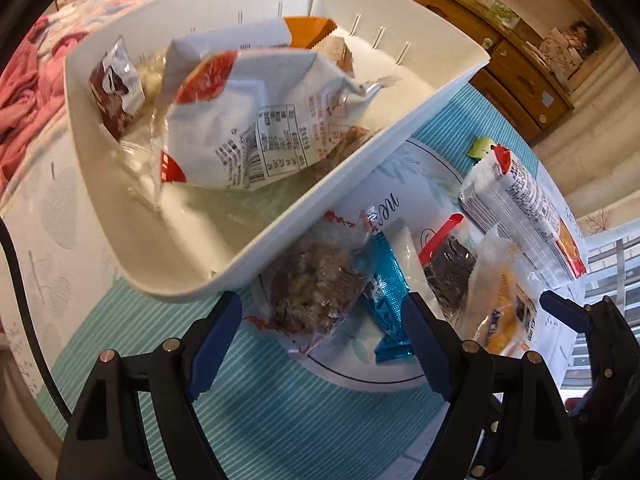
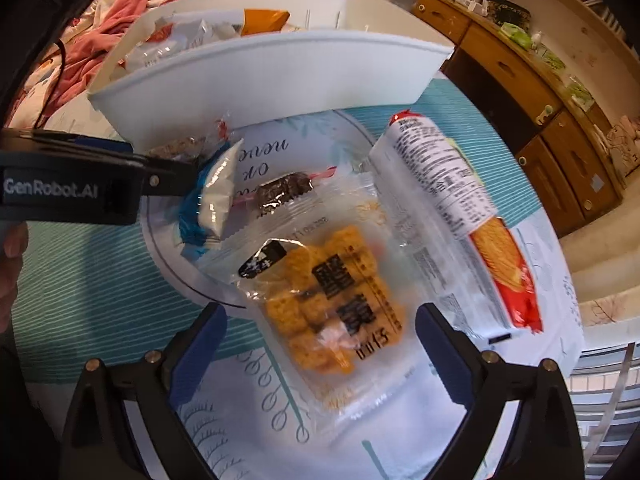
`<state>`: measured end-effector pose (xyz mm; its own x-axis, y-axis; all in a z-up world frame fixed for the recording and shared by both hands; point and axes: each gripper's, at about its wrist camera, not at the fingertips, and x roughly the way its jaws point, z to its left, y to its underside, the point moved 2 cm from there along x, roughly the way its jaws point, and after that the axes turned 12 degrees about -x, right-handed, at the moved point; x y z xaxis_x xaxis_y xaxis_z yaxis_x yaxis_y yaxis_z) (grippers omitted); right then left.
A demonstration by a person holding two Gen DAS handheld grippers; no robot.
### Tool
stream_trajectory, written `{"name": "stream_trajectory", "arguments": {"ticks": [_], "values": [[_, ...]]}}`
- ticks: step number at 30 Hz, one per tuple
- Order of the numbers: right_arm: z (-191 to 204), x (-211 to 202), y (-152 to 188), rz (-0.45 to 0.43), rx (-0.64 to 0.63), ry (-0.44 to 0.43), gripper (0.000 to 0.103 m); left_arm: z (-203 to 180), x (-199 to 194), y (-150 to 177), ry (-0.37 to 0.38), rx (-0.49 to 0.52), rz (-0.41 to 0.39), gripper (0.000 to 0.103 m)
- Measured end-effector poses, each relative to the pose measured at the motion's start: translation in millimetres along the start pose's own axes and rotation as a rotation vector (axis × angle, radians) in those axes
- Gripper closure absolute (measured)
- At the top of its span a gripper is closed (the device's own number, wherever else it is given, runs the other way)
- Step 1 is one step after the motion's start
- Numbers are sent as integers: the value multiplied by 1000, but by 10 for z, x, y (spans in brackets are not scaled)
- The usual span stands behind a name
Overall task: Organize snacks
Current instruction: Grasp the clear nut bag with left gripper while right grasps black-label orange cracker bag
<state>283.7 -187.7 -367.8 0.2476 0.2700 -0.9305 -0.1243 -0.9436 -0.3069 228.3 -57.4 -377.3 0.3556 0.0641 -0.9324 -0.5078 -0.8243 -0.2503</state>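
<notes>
Basket (image 1: 132, 240): one, white plastic, on the bed's teal-striped cover (image 1: 280, 420), holding a large white bag (image 1: 248, 120), a brown packet (image 1: 114, 92) and an orange packet (image 1: 308, 32).
Left tongs (image 1: 322, 332): spread wide, gripping nothing, hovering over a clear bag of brown pieces (image 1: 316, 280) and a blue wrapper (image 1: 386, 300) just outside the basket's near wall.
Right tongs (image 2: 320, 344): spread wide, empty, poised over one clear bag of orange crackers (image 2: 320, 288).
Loose snacks: also a biscuit roll (image 2: 452, 200), white and red, and a small dark packet (image 2: 284, 192).
</notes>
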Motion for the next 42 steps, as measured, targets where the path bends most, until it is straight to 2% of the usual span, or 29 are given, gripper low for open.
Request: {"name": "stream_trajectory", "arguments": {"ticks": [3, 8, 12, 15, 19, 23, 30, 32, 33, 38, 42], "values": [[8, 68, -55, -15, -11, 21, 0, 4, 65, -17, 9, -27, 0, 22], [20, 147, -155, -47, -14, 67, 0, 15, 126, -79, 12, -100, 7, 22], [-55, 204, -213, -59, 33, 75, 0, 50, 167, -105, -2, -167, 12, 22], [-94, 226, -229, -60, 52, 63, 0, 53, 201, -135, -24, -210, 13, 28], [-137, 233, -238, -48, 86, 55, 2, 133, 230, -182, -67, -273, 30, 41], [-211, 218, -240, -38, 149, 35, 9, 141, 242, -209, -71, -279, 40, 42], [-259, 176, -152, 19, 279, 43, 11, 203, 196, -146, -72, -265, 20, 44], [-261, 156, -107, 36, 317, 47, 12, 225, 130, -106, -74, -254, 12, 49], [-255, 141, -88, 42, 336, 42, 12, 221, 107, -95, -69, -246, 9, 52], [-159, 90, 13, 95, 422, 8, 13, 218, 95, -18, -78, -203, 30, 53], [-39, 23, 87, 124, 527, -66, 13, 275, 69, 86, -94, -182, 55, 53]]}}
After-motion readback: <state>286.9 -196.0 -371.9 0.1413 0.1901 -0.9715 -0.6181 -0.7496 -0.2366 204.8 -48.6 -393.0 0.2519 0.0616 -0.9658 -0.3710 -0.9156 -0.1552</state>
